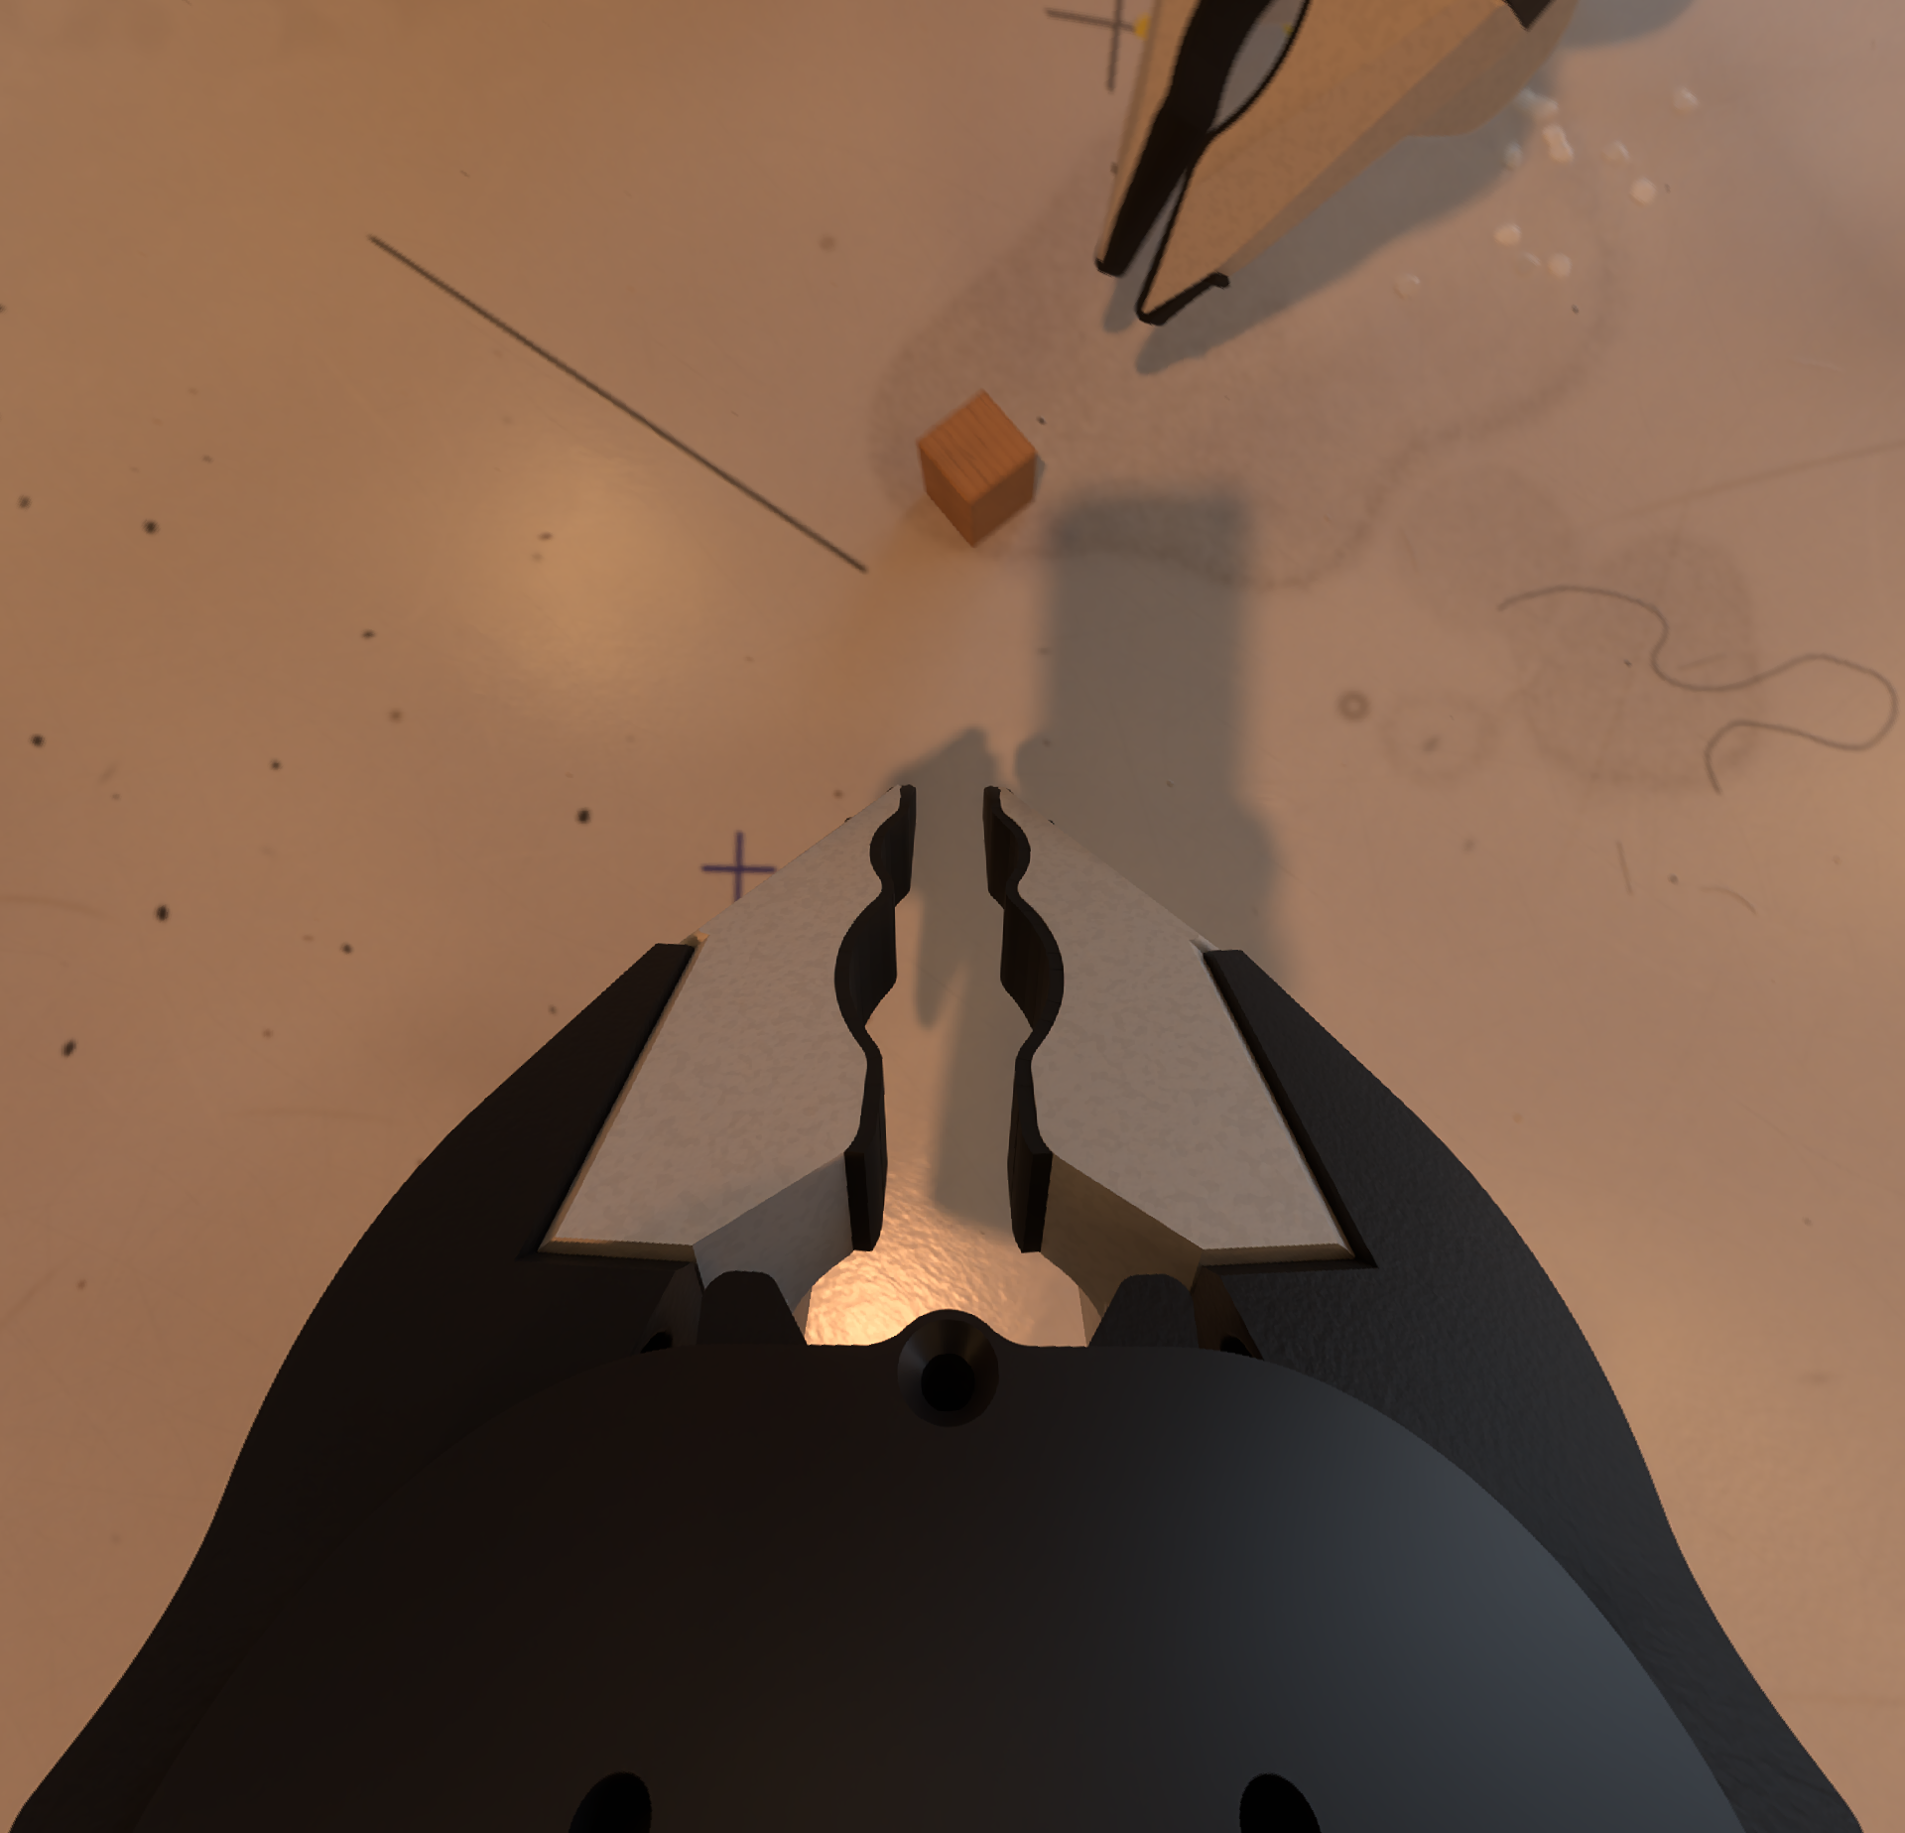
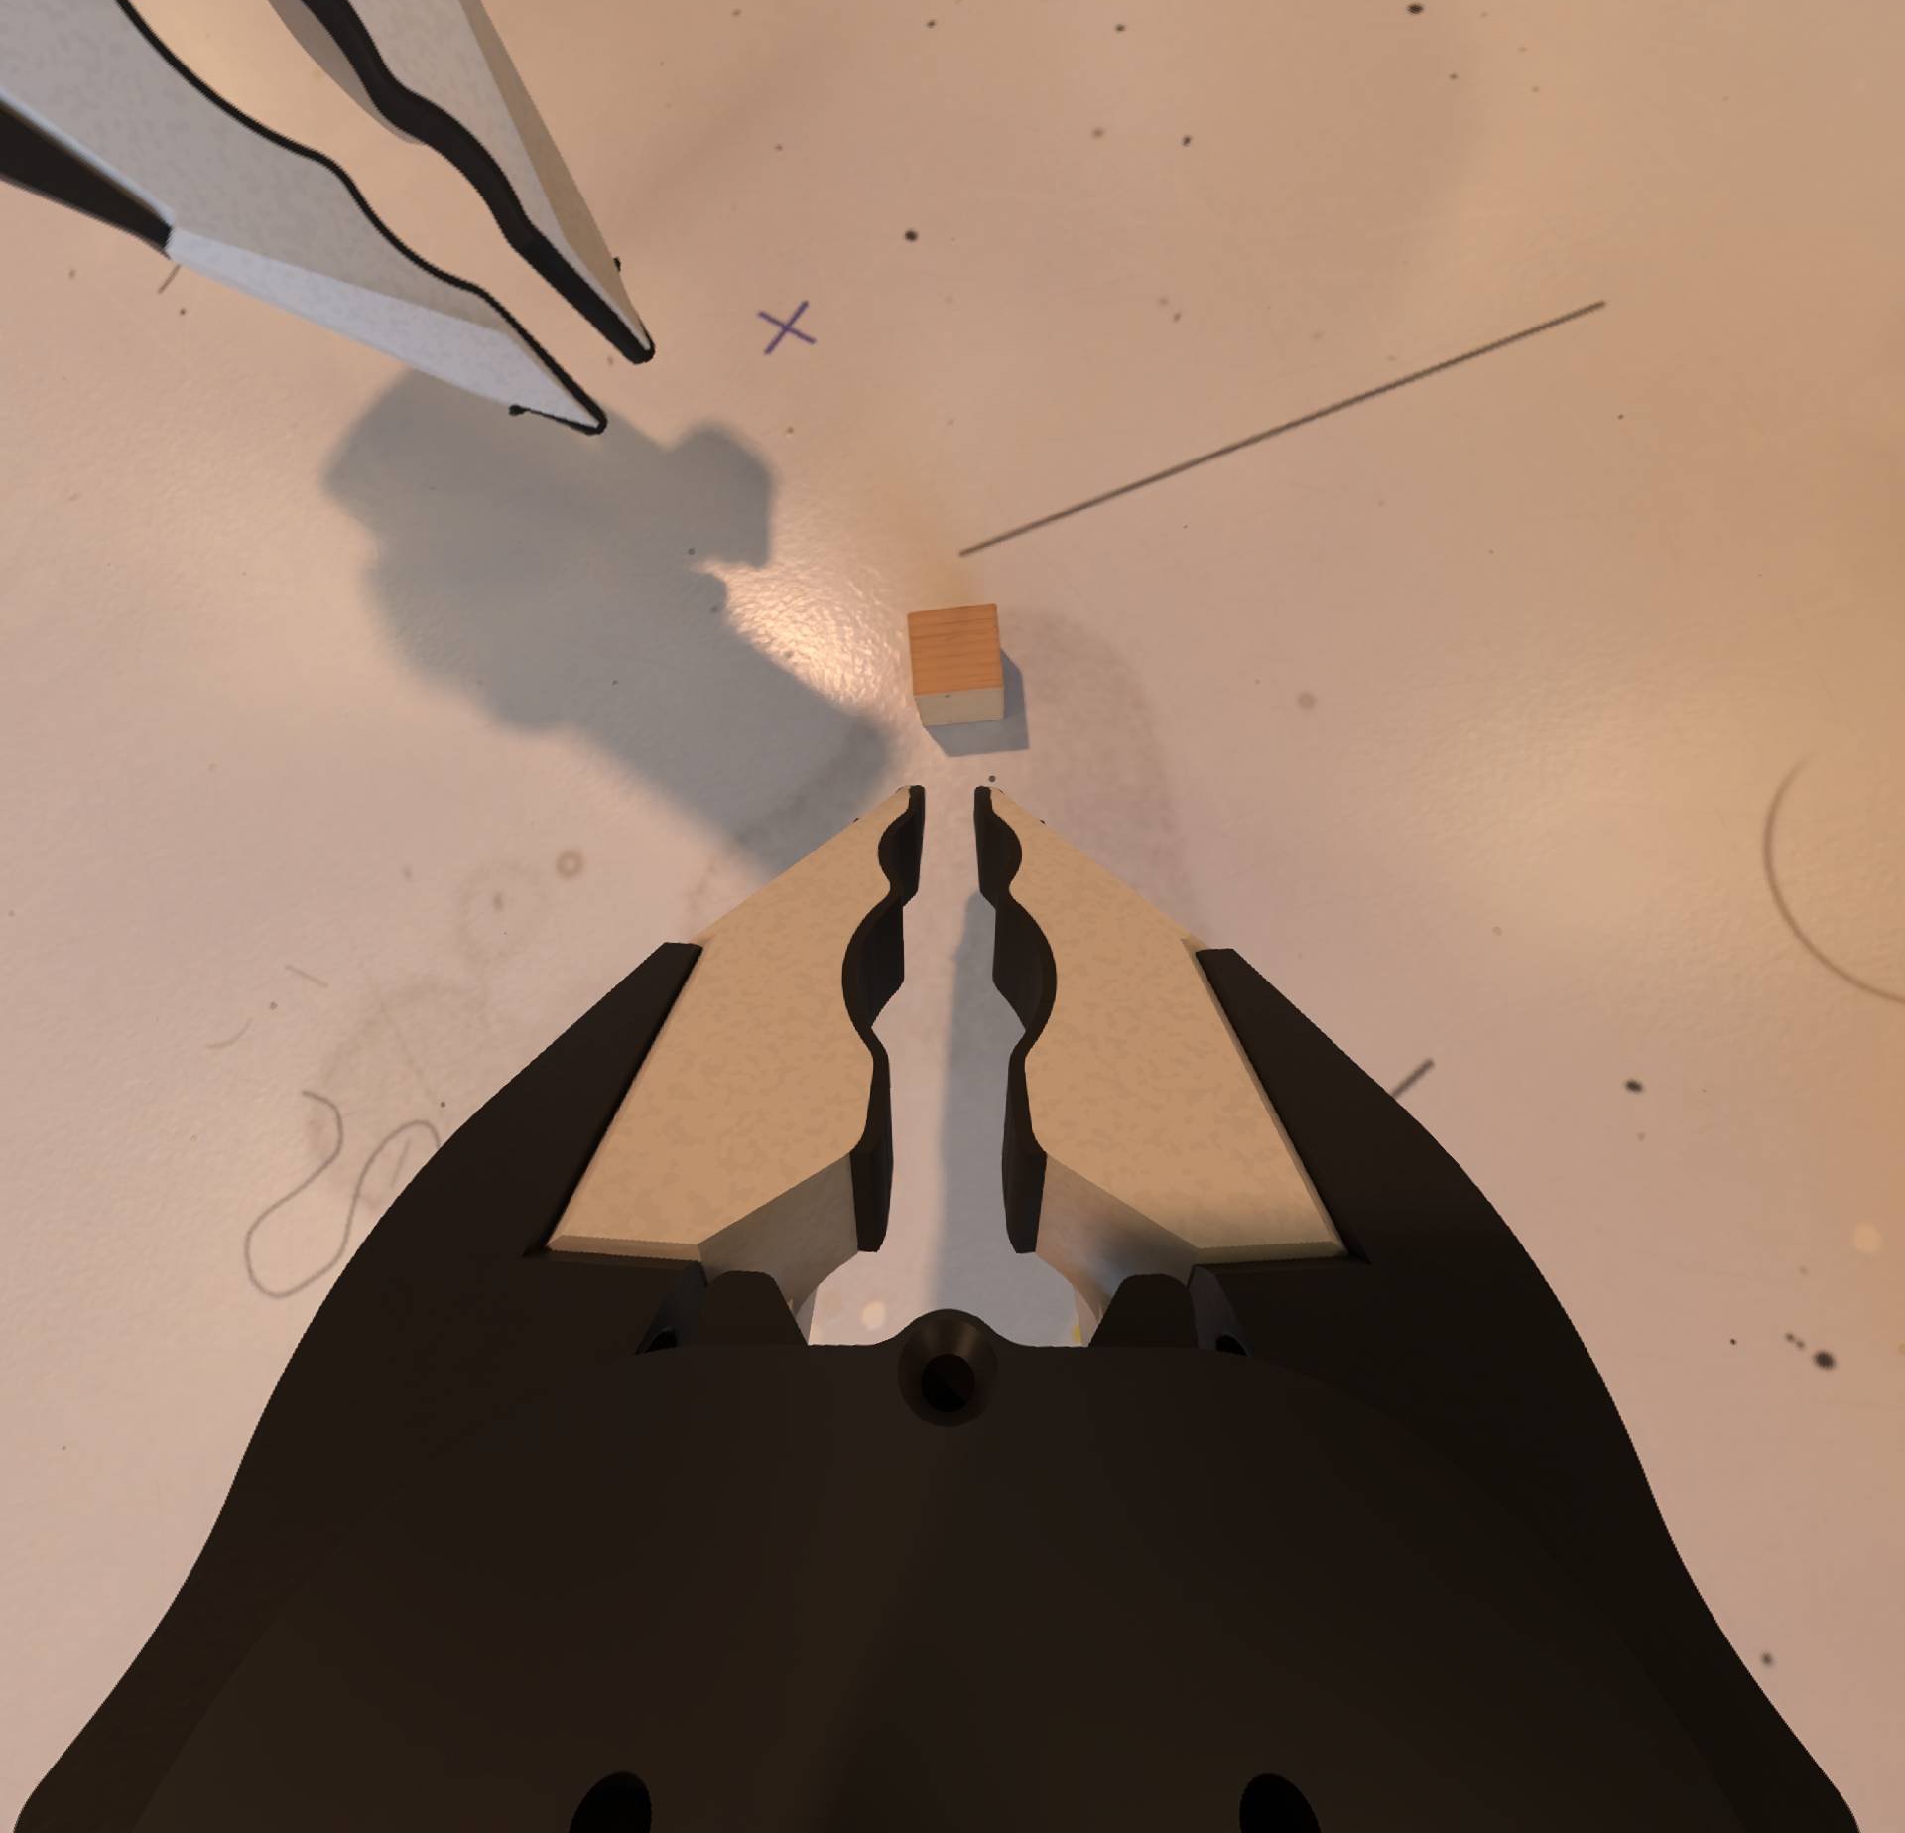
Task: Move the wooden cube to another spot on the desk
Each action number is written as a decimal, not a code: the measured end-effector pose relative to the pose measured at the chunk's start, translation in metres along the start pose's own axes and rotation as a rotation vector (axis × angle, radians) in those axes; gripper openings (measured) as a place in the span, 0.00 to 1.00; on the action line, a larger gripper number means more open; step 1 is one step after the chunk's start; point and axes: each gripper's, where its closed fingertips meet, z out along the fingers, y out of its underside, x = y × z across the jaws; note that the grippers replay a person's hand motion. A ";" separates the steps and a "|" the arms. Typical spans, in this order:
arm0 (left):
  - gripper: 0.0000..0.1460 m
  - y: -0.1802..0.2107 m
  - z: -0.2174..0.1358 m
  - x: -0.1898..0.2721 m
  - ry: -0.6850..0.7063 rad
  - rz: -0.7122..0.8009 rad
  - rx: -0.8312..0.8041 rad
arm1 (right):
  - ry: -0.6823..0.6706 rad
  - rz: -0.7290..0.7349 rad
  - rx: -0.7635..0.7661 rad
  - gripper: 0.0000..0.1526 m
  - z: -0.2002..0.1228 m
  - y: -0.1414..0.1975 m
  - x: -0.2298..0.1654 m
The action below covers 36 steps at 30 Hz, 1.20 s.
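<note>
R gripper (image 2: 949,804) fingers set to a narrow gap, empty, tips just short of the cube (image 2: 955,662) and lined up w/ it, prob staged for a straight-in grab. L gripper (image 1: 948,804) also narrow, empty, further back, likely just keeping out of the way. Cube sits free on bare desk (image 2: 1443,752), near a purple cross (image 2: 786,328). No containers in view

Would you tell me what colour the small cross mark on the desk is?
Purple; the cross mark shows best in the right wrist view.
</note>
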 end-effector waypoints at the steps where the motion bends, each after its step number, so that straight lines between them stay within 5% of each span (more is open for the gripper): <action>1: 0.09 0.003 0.000 0.005 0.003 0.006 -0.015 | -0.003 -0.006 -0.002 0.08 0.001 0.001 -0.002; 23: 0.11 0.031 0.005 0.059 0.060 -0.055 -0.076 | -0.174 0.011 -0.062 0.11 0.025 0.019 -0.040; 36: 0.11 0.040 -0.029 0.035 -0.047 -0.168 -0.023 | -0.024 -0.018 0.032 0.19 0.025 -0.005 -0.006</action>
